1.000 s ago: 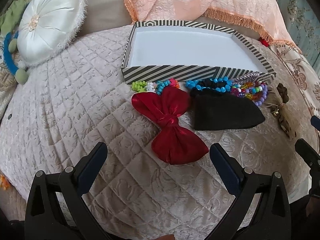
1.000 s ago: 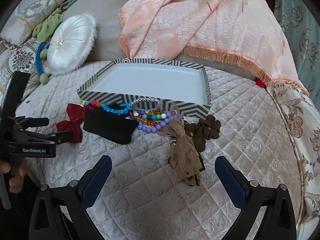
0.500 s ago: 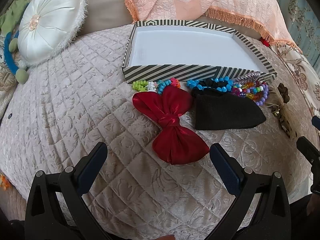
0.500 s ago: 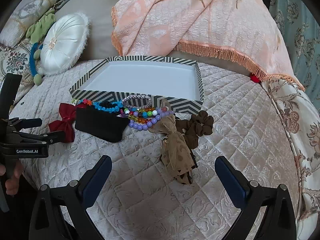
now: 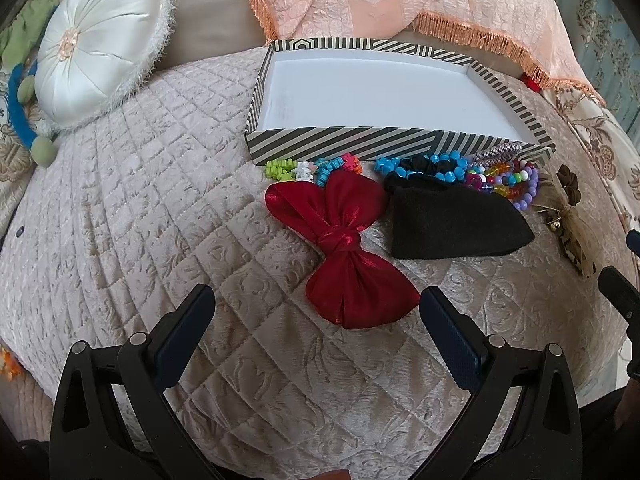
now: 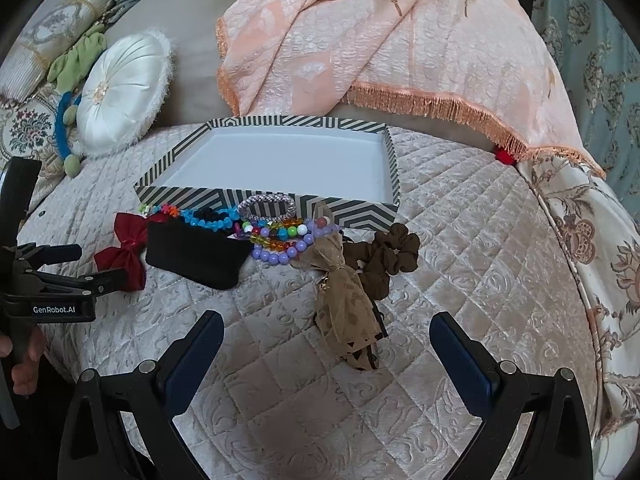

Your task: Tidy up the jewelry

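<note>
A striped box (image 5: 400, 142) (image 6: 360, 212) with a white, empty inside sits on the quilted bed. In front of it lie a red bow (image 5: 344, 240) (image 6: 124, 250), a black pouch (image 5: 452, 220) (image 6: 196, 250), several bead bracelets (image 5: 504, 180) (image 6: 280, 236), a tan bow (image 6: 344, 300) and a brown scrunchie (image 6: 388, 256). My left gripper (image 5: 316, 320) is open and empty, just short of the red bow. My right gripper (image 6: 326, 352) is open and empty, its jaws either side of the tan bow's near end.
A white round cushion (image 5: 100, 40) (image 6: 124, 92) lies at the back left. A peach fringed blanket (image 6: 380, 40) drapes behind the box. The quilted bedspread (image 5: 140, 220) slopes off at the left and right edges. The left gripper's body (image 6: 48, 288) shows at the right view's left edge.
Both grippers have edged forward and lower toward the items; the red bow and the tan bow now sit closer to the jaws. Nothing was picked up.
</note>
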